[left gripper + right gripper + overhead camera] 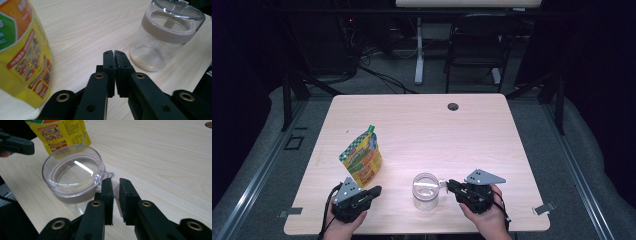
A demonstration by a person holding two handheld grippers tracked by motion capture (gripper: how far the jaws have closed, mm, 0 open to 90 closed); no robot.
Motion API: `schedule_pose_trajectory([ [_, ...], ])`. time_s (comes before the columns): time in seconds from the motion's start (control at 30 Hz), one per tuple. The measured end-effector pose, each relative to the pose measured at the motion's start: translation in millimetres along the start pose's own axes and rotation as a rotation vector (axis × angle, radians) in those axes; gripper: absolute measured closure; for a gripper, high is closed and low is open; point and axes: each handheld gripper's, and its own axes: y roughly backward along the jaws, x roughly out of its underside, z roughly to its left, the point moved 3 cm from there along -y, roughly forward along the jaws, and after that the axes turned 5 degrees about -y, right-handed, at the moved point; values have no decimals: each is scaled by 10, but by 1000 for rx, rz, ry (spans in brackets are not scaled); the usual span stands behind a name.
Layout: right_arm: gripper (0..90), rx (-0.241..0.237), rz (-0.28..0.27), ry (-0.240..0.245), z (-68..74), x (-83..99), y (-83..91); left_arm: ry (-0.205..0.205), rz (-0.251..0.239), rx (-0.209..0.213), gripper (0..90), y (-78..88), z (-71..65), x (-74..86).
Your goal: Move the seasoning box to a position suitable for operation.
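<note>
A clear jar with a clear lid stands near the table's front edge; a little pale powder lies on its bottom. A yellow printed pouch stands to its left. My left gripper lies just in front of the pouch, its tips toward the jar. In the left gripper view its jaws are shut with nothing between them. My right gripper reaches the jar from the right. Its jaws stand a narrow gap apart beside the lid's small tab, with bare table showing in the gap.
The wooden table has a round cable hole at its far side. A black chair and a white stand are on the floor beyond it. Dark curtains close both sides.
</note>
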Motion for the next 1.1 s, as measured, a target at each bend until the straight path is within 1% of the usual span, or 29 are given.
schedule_pose_trajectory([
  [0.1,843,-6,-19,-14,17,-55,-3,-14,-1,16,899,-47,-52,-40],
  [0.13,843,-7,-21,-14,21,-69,-9,-28,4,19,900,-63,-68,-52],
  [0.2,842,-5,-15,-18,25,-88,-22,-37,15,31,900,-98,-115,-69],
  [0.27,837,-4,-20,-24,26,-101,-36,-47,23,42,900,-136,-157,-87],
  [0.3,834,-6,-21,-26,25,-107,-42,-61,27,55,900,-154,-170,-98],
  [0.37,828,-15,-21,-32,28,-120,-52,-56,23,74,900,-196,-213,-119],
  [0.43,822,-16,-24,-34,28,-128,-67,-63,27,92,900,-236,-240,-145],
  [0.47,819,-22,-22,-34,30,-129,-78,-58,27,102,900,-261,-260,-156],
  [0.53,819,-16,-15,-28,34,-126,-100,-74,32,113,900,-310,-293,-175],
  [0.67,822,-26,-9,-30,34,-124,-109,-80,41,134,900,-393,-362,-191],
  [0.97,823,-49,-14,-50,2,-112,-107,-91,48,169,900,-451,-442,-213],
  [1.1,824,-54,-20,-54,0,-106,-107,-101,47,174,900,-463,-470,-219],
])
